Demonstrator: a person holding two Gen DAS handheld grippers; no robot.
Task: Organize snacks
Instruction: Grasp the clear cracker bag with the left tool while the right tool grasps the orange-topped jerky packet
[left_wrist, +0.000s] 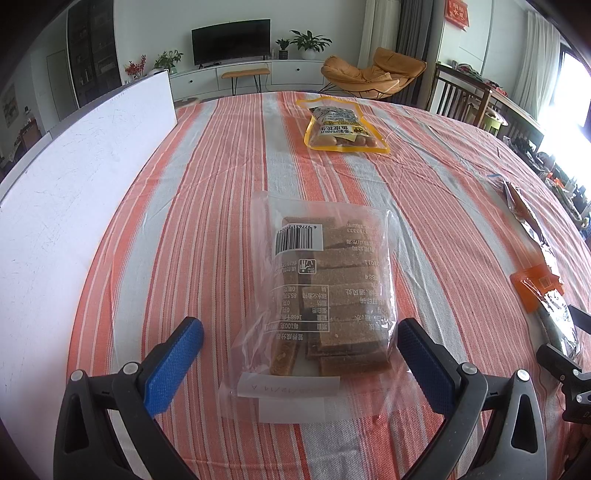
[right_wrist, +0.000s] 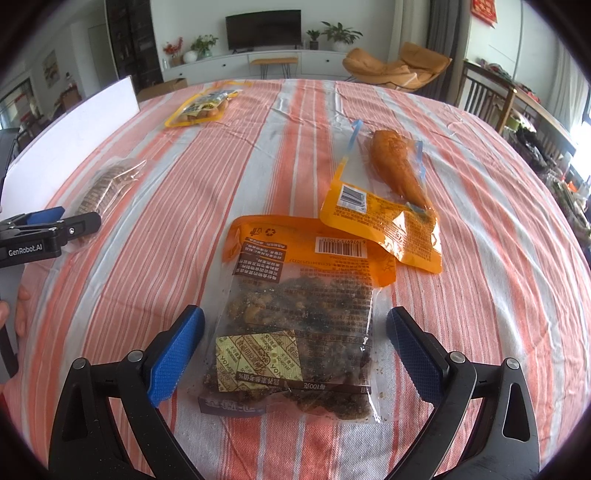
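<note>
A clear bag of brown bars (left_wrist: 325, 291) lies flat on the striped tablecloth, its near end between the blue pads of my open left gripper (left_wrist: 300, 343), which do not touch it. In the right wrist view an orange-topped bag of dark snack (right_wrist: 295, 325) lies between the wide-open pads of my right gripper (right_wrist: 295, 332), untouched. Behind it rests an orange packet with a chicken leg (right_wrist: 395, 199). A yellow peanut bag (left_wrist: 341, 127) sits far back, and shows as the peanut bag (right_wrist: 203, 107) from the right.
A white board (left_wrist: 85, 177) stands along the table's left side. The striped tablecloth (left_wrist: 207, 206) covers the whole table. A person's fingers (right_wrist: 20, 306) show at the left edge. Chairs, a TV cabinet and plants stand beyond the far table edge.
</note>
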